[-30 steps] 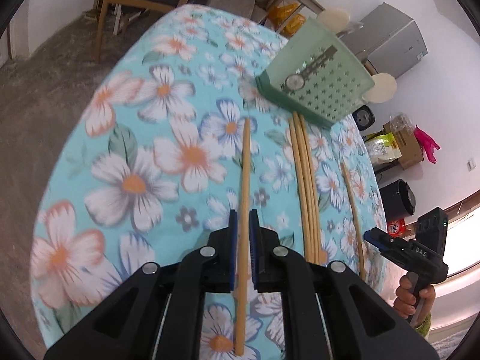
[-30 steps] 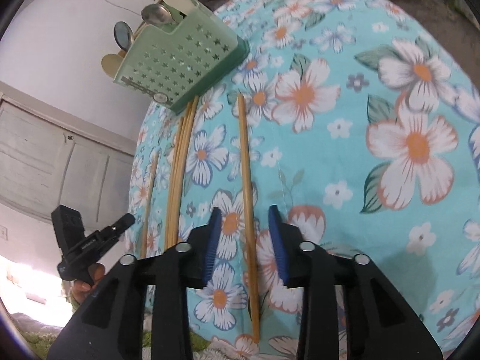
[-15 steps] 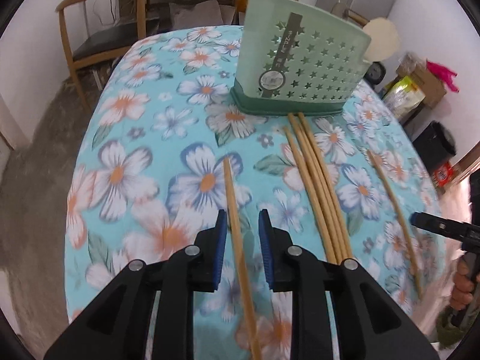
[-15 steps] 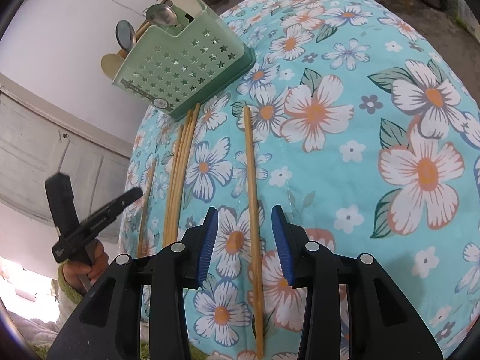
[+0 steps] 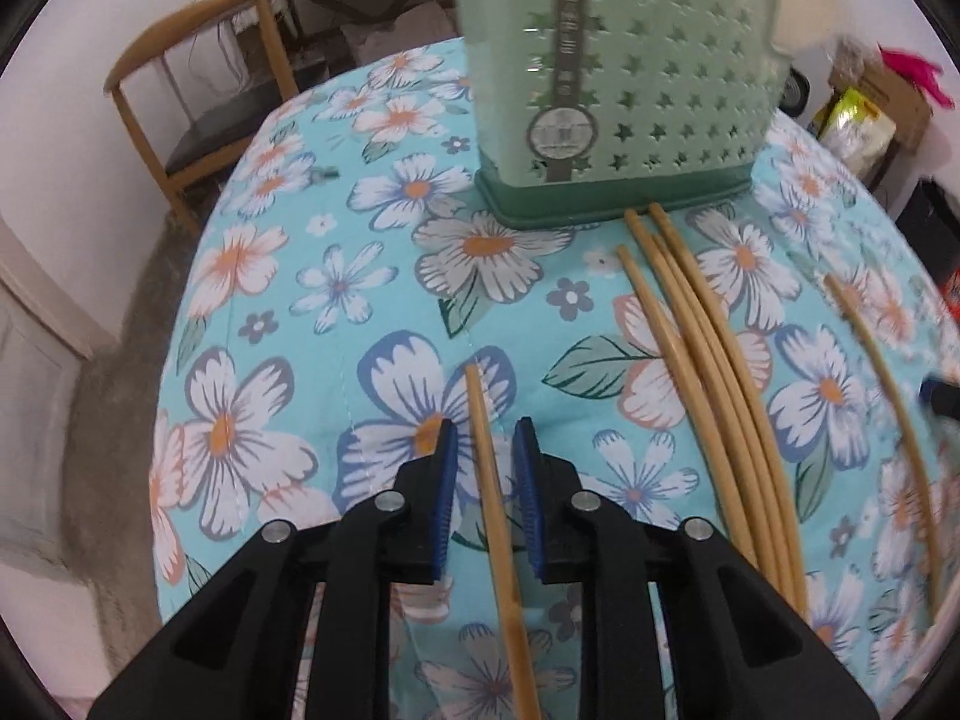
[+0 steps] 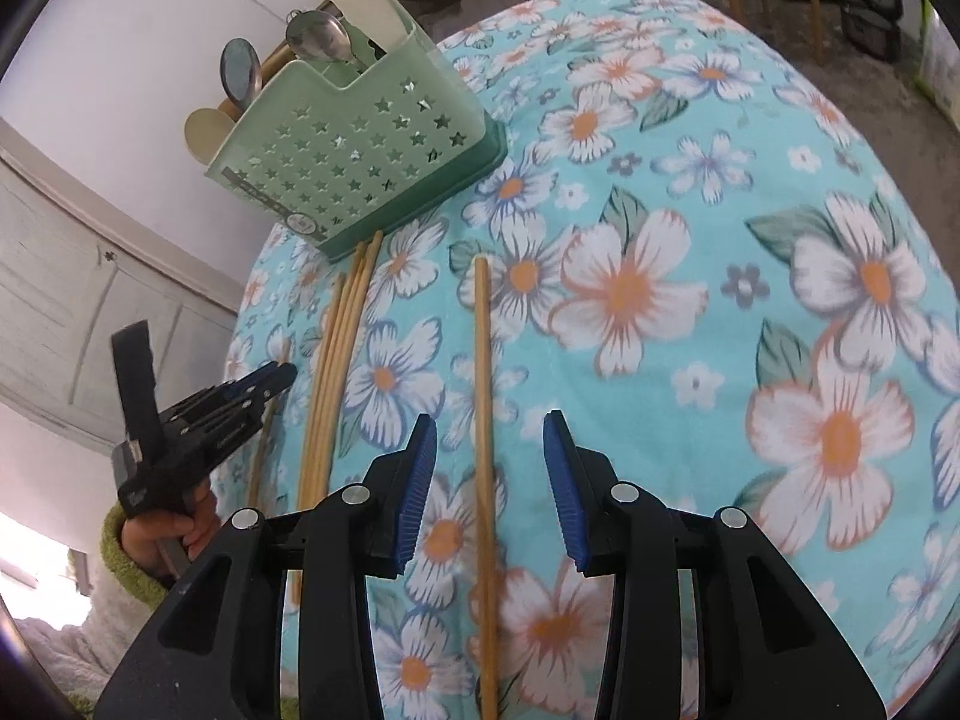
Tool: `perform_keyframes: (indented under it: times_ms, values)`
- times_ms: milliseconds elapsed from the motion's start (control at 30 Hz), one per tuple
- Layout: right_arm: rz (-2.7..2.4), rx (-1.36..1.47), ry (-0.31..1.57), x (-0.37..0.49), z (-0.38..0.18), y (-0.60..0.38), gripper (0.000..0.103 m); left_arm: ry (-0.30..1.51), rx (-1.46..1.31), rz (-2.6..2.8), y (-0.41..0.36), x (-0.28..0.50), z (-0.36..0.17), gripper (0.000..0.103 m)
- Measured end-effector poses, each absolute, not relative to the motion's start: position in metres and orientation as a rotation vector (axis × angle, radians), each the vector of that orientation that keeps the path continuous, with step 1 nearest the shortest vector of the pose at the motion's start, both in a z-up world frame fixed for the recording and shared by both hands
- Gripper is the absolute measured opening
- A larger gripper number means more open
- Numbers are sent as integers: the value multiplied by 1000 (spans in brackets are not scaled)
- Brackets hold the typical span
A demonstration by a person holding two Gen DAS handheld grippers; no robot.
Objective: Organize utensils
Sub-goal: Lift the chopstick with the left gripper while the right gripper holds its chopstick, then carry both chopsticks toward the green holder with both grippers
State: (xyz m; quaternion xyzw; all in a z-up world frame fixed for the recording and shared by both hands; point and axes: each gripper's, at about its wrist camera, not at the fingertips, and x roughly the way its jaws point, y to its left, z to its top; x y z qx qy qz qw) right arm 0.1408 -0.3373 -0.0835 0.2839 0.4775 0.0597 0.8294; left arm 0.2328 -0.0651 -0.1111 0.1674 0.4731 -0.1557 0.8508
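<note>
Grip on the lone chopstick, tight a second ago, is gone: we see the left gripper with jaws clear on either side of it and closing, the stick flat on the flowered tablecloth, the green holder now nearer and upright in view. A chopstick bundle lies just to the right, tips at the holder's base, with a thin stick beyond; the right gripper is spread astride a second chopstick, touching nothing. We note two metal spoons and cream paddles in the holder.
</note>
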Motion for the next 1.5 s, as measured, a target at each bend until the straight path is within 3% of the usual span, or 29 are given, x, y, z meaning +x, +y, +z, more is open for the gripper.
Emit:
perform_keyframes:
  times_ms: [133, 500, 667, 1500]
  values:
    - [91, 540, 998, 161, -81, -333, 30, 966, 403, -317, -73, 229, -113, 8]
    - [51, 364, 1031, 205, -90, -311, 19, 953, 429, -302, -79, 226, -114, 7]
    - [33, 343, 1046, 213, -98, -309, 5, 954, 427, -304, -78, 227, -114, 7]
    - [150, 537, 816, 186, -16, -335, 4, 954, 429, -305, -78, 226, -114, 7]
